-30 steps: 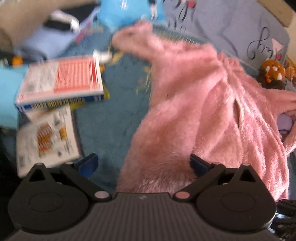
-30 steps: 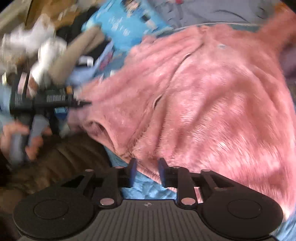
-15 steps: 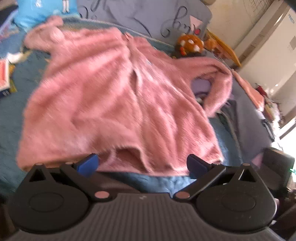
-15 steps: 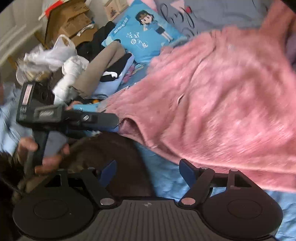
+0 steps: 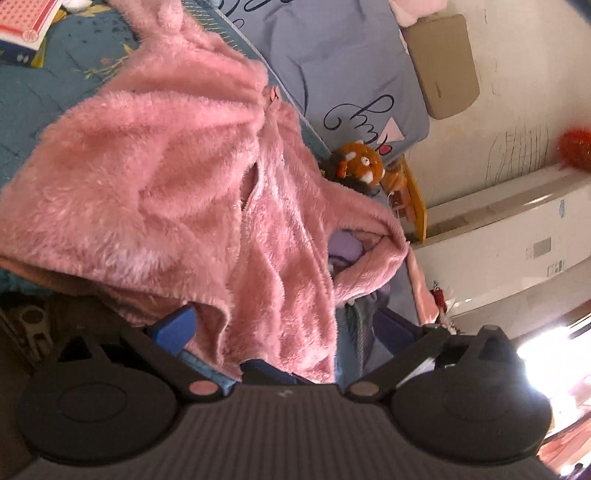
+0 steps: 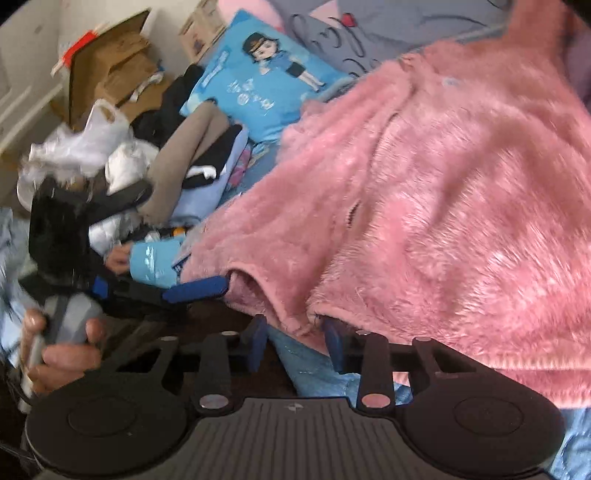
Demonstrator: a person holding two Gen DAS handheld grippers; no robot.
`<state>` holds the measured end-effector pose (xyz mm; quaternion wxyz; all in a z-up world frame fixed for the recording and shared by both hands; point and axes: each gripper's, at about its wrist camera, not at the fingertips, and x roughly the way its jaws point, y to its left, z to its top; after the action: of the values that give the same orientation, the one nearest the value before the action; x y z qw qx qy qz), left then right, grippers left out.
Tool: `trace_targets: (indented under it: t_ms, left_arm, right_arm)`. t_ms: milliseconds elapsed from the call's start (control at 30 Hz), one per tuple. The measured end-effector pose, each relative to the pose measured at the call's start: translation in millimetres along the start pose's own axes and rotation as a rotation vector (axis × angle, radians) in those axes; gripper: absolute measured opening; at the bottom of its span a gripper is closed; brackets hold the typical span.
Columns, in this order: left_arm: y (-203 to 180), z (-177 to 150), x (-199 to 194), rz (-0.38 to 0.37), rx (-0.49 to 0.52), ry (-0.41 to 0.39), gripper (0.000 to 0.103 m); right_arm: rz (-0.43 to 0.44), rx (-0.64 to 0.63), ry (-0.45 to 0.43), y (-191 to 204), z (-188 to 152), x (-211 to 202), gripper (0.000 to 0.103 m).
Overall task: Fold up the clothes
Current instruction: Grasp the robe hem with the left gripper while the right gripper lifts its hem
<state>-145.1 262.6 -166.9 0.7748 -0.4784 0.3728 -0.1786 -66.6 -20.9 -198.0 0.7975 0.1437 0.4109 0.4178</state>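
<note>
**Across the blue bedspread: pink fleece jacket held at its hem**

Across the blue quilted bedspread (image 5: 44, 92), a fuzzy pink fleece jacket (image 5: 155, 177) lies spread front-up, filling the left and middle of the left wrist view and the right half of the right wrist view.

At the upper left of the left wrist view, a red-and-white box (image 5: 26, 26) sits on the bedspread. The jacket's hem hangs down at bottom centre, draping between the fingers of the left gripper (image 5: 280, 332); its jaws stand spread wide, with the left blue pad (image 5: 171, 328) just under the hem and the fabric loose between them, not pinched. Further right, a lavender pillow with script lettering (image 5: 351, 74) lies behind the jacket, an orange plush toy (image 5: 360, 164) sits at its edge, and one pink sleeve (image 5: 373, 258) folds back on itself.

At the left of the right wrist view, a hand (image 6: 62, 354) grips the other gripper's handle, above a heap of clothes and a white plastic bag (image 6: 85, 144). A blue cartoon-print pillow (image 6: 258, 81) lies at upper centre. At bottom centre the right gripper (image 6: 295, 347) has its jaws drawn close, pinching a fold of the jacket's hem.
</note>
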Motion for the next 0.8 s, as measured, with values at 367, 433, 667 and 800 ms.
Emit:
trace_targets:
  t_ms: [367,433,667,800]
  left_arm:
    - [-6.6,-2.9,38.4,0.038,-0.045,0.053,0.103]
    - [-8.5,-2.8,41.9,0.063,-0.04,0.062,0.103]
    - [-8.6,0.9,63.9,0.106,-0.108,0.108,0.103]
    - [-5.0,-0.1,74.1,0.117,-0.16,0.121,0.103]
  right_arm:
    - [-0.045,0.239,-0.03,-34.0,1.1,5.6,0.009]
    - [0.019,0.405,-0.043,-53.8,-3.7,2.0,0.008]
    - [0.224,0.911,-0.111,-97.1,-34.0,-12.3,0.008]
    - [0.265,0.986,-0.106,-95.0,-38.8,-12.1,0.008]
